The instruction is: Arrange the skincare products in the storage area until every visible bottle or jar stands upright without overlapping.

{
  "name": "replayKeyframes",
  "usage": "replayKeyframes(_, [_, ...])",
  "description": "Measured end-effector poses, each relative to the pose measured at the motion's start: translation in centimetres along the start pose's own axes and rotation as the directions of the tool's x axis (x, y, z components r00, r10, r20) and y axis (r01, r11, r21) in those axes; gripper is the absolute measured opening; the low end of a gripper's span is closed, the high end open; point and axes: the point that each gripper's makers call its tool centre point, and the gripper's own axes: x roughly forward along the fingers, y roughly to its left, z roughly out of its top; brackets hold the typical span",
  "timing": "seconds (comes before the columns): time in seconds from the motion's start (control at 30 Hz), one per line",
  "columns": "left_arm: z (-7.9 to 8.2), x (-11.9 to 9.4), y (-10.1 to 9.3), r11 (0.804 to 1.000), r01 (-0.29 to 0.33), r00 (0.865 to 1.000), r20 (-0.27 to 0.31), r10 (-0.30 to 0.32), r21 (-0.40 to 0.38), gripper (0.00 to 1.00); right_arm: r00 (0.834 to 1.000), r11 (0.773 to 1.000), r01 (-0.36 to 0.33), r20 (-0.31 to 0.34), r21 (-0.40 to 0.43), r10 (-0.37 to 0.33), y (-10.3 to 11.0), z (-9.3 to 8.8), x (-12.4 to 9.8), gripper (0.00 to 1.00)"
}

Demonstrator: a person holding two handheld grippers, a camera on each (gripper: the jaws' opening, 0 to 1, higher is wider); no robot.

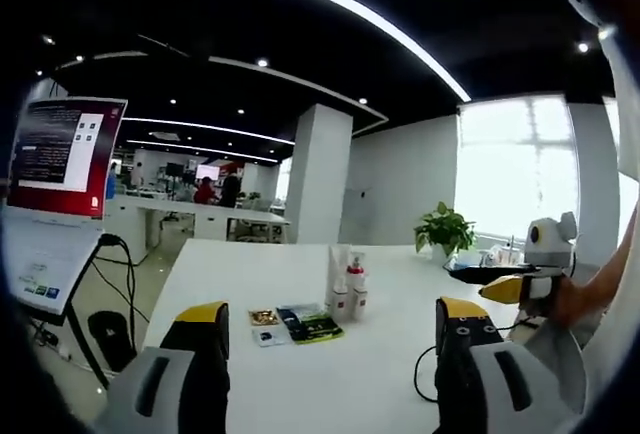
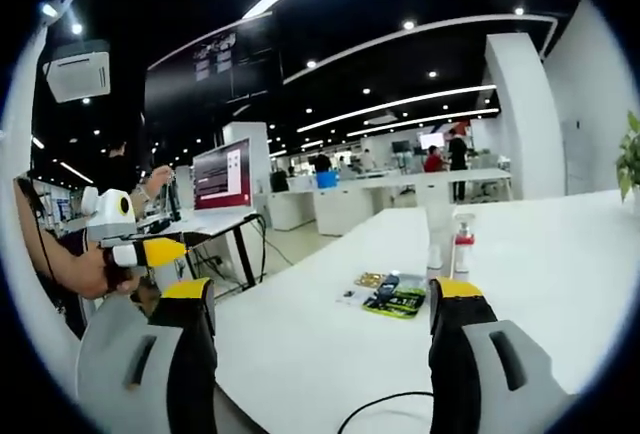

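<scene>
- the left gripper is hovering above the near part of the white table, its yellow-tipped jaws standing wide apart with nothing between them.
- the right gripper is also hanging over the table's near edge, jaws spread wide and gripping nothing.
- in the left gripper view, the right gripper is showing at the right side, with a person's hand wrapping around its grip.
- in the right gripper view, the left gripper is showing at the left, held by the person's other hand.
- the skincare bottles are standing upright in a tight cluster near the middle of the table, well apart from both grippers; one is wearing a red band.
- just beside the bottles, flat sachets are lying on the tabletop, one green and dark, with a small gold one next to it.
- a potted plant is sitting at the far edge of the table by the bright window.
- a monitor with a red screen is standing off to the table's side.
- people are working at desks in the far background.
</scene>
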Motion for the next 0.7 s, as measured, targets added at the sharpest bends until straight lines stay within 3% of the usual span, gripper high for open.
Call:
replayKeyframes(0.33, [-0.5, 0.6, -0.8, 0.999, 0.022, 1.0, -0.007, -0.022, 0.046, 0.87, 1.0, 1.0, 0.02, -0.016, -0.021, -0.02, -0.4, -0.3, -0.1, 0.82])
replayKeyframes(0.7, [-0.7, 0.1, 0.2, 1.0, 0.009, 1.0, 0.005, -0.009, 0.008, 0.86, 1.0, 0.999, 0.029, -0.002, -0.021, -0.029, -0.5, -0.1, -0.2, 0.83])
